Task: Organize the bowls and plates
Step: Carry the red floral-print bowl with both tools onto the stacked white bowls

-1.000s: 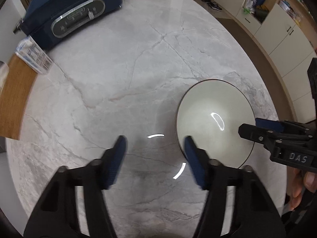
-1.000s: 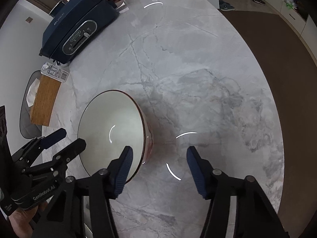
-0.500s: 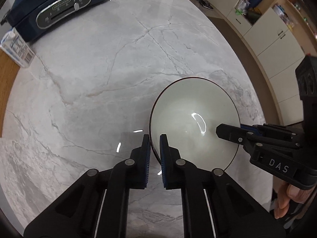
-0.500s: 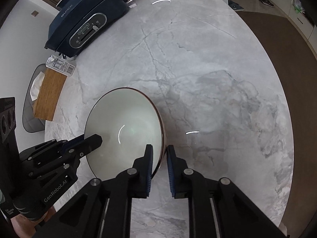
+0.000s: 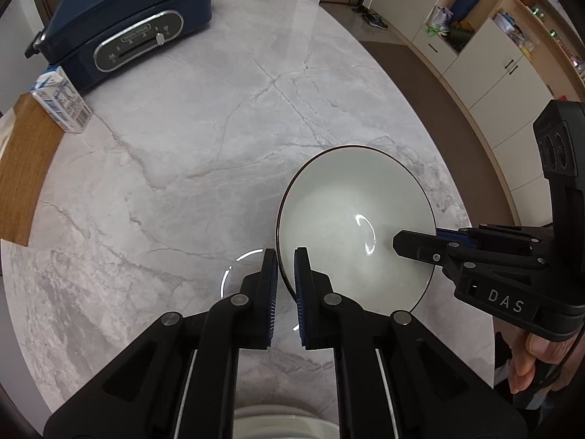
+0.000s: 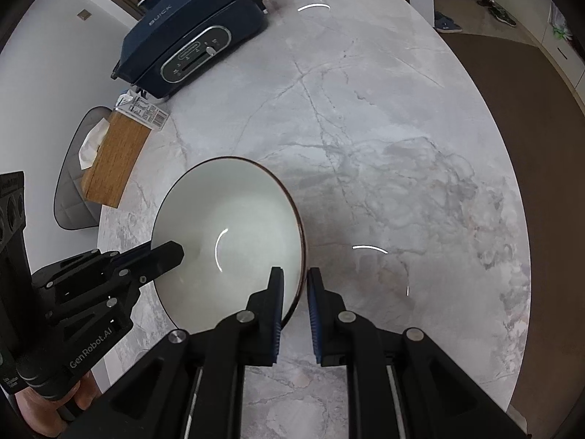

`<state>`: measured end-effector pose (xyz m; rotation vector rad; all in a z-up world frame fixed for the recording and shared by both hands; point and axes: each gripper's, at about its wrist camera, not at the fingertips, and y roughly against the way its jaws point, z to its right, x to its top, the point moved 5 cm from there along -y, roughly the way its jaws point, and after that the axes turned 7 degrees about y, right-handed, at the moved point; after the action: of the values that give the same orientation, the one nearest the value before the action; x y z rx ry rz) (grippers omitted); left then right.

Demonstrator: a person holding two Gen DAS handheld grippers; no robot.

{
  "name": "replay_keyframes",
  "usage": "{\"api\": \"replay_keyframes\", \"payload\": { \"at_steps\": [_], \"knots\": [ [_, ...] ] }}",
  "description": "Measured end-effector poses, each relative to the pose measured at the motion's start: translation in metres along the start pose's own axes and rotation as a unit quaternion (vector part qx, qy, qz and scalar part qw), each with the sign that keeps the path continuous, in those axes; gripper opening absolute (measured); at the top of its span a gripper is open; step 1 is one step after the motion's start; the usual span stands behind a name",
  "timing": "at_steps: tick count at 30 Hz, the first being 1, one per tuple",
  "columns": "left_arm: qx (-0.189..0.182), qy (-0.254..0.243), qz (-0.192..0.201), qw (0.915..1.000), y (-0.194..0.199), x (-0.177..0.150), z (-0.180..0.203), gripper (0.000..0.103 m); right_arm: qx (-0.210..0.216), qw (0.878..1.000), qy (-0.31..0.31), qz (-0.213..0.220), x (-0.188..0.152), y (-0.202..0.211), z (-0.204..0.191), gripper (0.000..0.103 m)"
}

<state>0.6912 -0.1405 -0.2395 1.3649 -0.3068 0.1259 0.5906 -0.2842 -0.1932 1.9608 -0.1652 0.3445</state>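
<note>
Both grippers (image 5: 285, 256) (image 6: 294, 274) now pinch the bowl (image 5: 351, 216).

A glossy glazed ceramic finish is shown by the bowl (image 5: 340, 212) (highlights curve inside it), set on the polished grey-veined marble table (image 5: 204, 139). Beyond the bowl, matt wood grain is seen on a box (image 6: 117, 161), and what may be printed card on a carton (image 5: 62, 104).

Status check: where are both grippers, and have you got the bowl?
Left gripper and right gripper: jaws shut on opposite rims of white bowl. Marble table ahead open; blue appliance far off.
</note>
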Motion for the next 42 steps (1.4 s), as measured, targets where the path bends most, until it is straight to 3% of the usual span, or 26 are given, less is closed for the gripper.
{"api": "replay_keyframes", "payload": {
  "at_steps": [10,20,29,42],
  "knots": [
    [-0.004,0.012,0.026,0.9996,0.077,-0.050,-0.022,0.008,0.011,0.999,0.044,0.006,-0.033,0.033,-0.054,0.015],
    [-0.003,0.044,0.036,0.9984,0.126,-0.146,-0.056,0.008,0.027,0.995,0.094,-0.012,-0.095,0.042,-0.114,0.016],
    [-0.007,0.079,0.014,0.9968,0.121,-0.220,-0.082,0.008,0.018,0.993,0.110,-0.050,-0.139,0.022,-0.140,0.016],
    [-0.005,0.096,-0.005,0.9953,0.093,-0.243,-0.093,0.008,0.005,0.990,0.117,-0.078,-0.161,0.000,-0.147,0.016]
  ]
}}
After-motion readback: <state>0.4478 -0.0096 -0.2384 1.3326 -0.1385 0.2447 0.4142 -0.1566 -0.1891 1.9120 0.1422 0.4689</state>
